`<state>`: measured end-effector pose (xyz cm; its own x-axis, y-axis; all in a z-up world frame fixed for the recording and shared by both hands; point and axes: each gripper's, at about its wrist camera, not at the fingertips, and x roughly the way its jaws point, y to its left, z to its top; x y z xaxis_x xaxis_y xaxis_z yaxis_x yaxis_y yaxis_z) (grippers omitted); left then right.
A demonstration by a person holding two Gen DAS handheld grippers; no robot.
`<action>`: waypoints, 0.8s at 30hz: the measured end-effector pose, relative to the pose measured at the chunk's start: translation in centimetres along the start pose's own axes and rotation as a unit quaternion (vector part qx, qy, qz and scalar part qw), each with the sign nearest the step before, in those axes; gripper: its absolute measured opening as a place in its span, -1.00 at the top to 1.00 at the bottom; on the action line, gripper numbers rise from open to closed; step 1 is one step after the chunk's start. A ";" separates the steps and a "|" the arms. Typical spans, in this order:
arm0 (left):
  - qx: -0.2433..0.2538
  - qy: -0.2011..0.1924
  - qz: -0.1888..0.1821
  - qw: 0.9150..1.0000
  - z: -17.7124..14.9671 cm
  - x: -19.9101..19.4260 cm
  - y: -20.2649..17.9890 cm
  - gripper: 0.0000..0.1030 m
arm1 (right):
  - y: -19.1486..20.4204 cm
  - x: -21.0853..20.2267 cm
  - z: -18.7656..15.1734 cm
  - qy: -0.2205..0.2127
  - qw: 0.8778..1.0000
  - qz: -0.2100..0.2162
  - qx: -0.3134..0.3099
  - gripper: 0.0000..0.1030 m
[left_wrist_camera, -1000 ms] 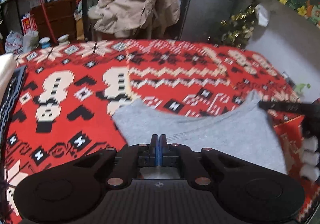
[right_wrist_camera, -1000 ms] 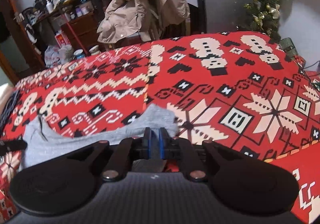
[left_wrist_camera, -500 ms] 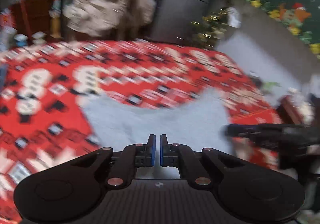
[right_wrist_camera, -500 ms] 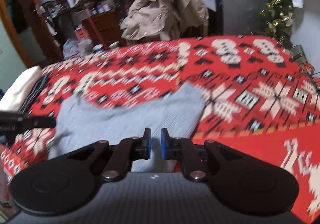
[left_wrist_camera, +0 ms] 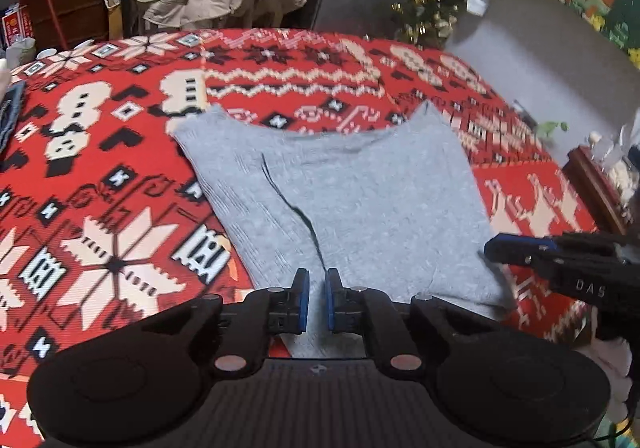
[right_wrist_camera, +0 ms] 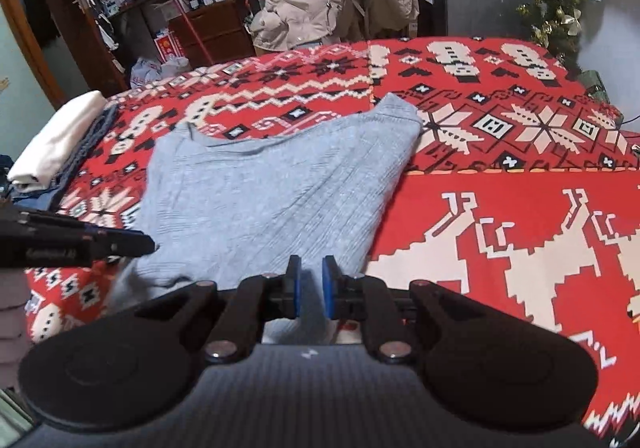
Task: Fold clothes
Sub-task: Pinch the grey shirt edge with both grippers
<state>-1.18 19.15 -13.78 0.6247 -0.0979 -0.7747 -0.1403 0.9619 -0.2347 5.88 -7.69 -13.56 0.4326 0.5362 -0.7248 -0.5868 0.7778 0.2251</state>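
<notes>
Both my grippers have drawn back toward the bed's near edge since a second ago. On my left gripper (left_wrist_camera: 316, 298) the fingers are opening, nothing pinched; my right gripper (right_wrist_camera: 311, 292) stands slightly parted, also gripping nothing. Just beyond both lies the grey shirt (left_wrist_camera: 352, 199), folded flat on the red patterned blanket (right_wrist_camera: 500, 232). Bare blanket stretches wide to the right.
</notes>
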 end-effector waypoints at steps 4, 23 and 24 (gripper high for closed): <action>-0.010 -0.029 -0.006 1.000 1.6 -0.6 0.0 0.85 | 0.6 0.4 1.3 -0.010 1.000 0.017 0.000 0.72; -0.030 -0.017 -0.012 0.999 5.2 5.3 2.5 0.85 | 4.7 12.6 9.6 0.036 0.997 0.037 -0.059 0.75; -0.031 -0.019 -0.011 0.999 5.2 5.0 2.6 0.85 | 4.6 12.7 9.7 0.035 0.997 0.037 -0.053 0.74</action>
<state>5.61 22.45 -15.22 0.6562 -0.1083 -0.7468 -0.1721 0.9421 -0.2879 15.32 5.89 -15.39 0.3396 0.5638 -0.7529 -0.6865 0.6957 0.2114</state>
